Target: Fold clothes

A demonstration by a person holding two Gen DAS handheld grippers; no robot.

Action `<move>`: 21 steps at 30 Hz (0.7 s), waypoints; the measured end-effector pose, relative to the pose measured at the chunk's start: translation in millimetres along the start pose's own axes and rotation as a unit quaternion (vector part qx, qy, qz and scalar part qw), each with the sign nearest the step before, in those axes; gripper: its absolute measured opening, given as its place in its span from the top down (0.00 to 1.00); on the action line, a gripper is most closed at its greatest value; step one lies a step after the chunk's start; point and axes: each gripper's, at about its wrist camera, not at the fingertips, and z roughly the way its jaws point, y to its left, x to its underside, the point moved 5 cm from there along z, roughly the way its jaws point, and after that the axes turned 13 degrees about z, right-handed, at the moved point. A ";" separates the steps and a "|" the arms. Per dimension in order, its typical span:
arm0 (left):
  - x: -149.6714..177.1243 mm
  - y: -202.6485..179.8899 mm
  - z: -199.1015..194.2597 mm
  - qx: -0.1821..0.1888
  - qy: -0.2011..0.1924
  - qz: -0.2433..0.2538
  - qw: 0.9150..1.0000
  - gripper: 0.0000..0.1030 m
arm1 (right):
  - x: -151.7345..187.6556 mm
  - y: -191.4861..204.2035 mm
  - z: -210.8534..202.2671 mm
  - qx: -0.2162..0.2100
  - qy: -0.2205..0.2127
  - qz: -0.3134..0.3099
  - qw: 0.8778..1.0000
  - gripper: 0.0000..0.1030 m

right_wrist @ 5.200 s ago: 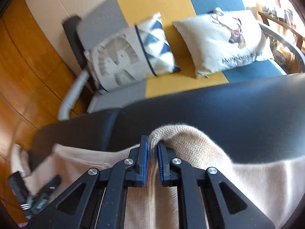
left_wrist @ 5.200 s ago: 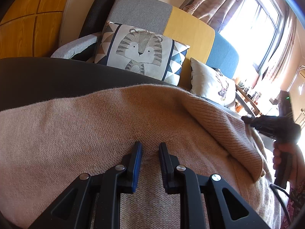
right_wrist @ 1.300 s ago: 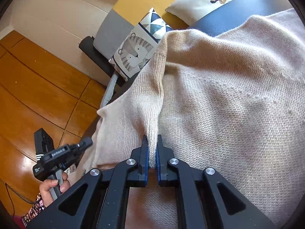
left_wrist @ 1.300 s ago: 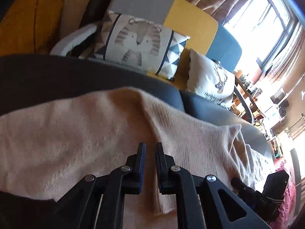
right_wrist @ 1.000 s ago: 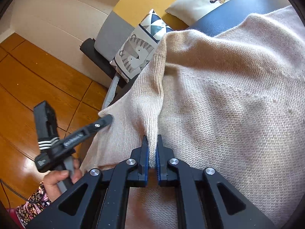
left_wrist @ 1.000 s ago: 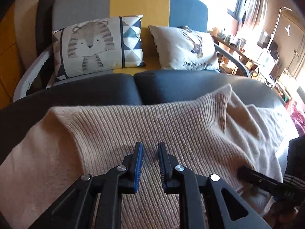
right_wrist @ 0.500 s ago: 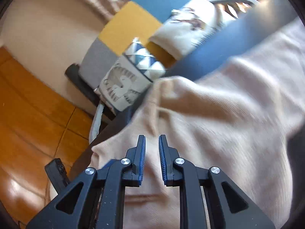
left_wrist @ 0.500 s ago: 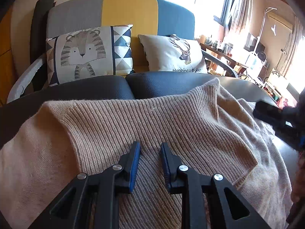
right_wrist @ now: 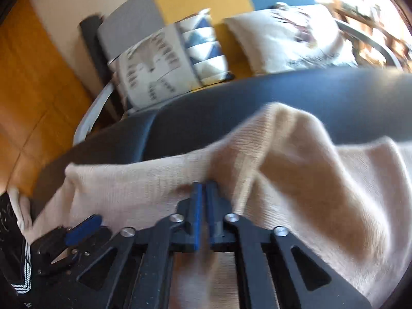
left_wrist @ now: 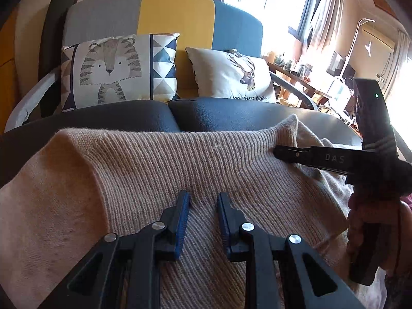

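Note:
A beige knitted sweater lies spread over a dark leather cushion, its ribbed band folded across the top. My left gripper hovers open just above the ribbed part, with nothing between its fingers. My right gripper, held by a hand, reaches in from the right to the band's far corner. In the blurred right wrist view that right gripper is shut on a raised fold of the sweater. One blue pad of the left gripper shows at the lower left.
Behind the cushion stands a grey, yellow and blue sofa with a tiger pillow and a deer pillow. A cluttered side table sits at the right by the window. Wooden floor lies to the left.
My right gripper let go of the sweater edge, swung round to the band's far corner and has shut on a fold. My left gripper has opened slightly wider over the ribbing.

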 end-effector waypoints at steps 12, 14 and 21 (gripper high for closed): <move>1.9 -1.7 0.9 -0.007 -0.002 0.006 1.000 0.79 | -14.4 17.3 -19.5 -0.024 -0.032 -0.023 0.999 0.93; 2.0 -1.8 1.0 -0.007 -0.002 0.007 1.000 0.79 | -16.8 15.4 -5.9 0.016 -0.017 -0.044 0.999 0.93; 1.9 -1.8 1.8 -0.008 -0.003 0.008 1.000 0.79 | -14.0 -40.7 5.9 0.037 -0.012 0.055 0.998 1.00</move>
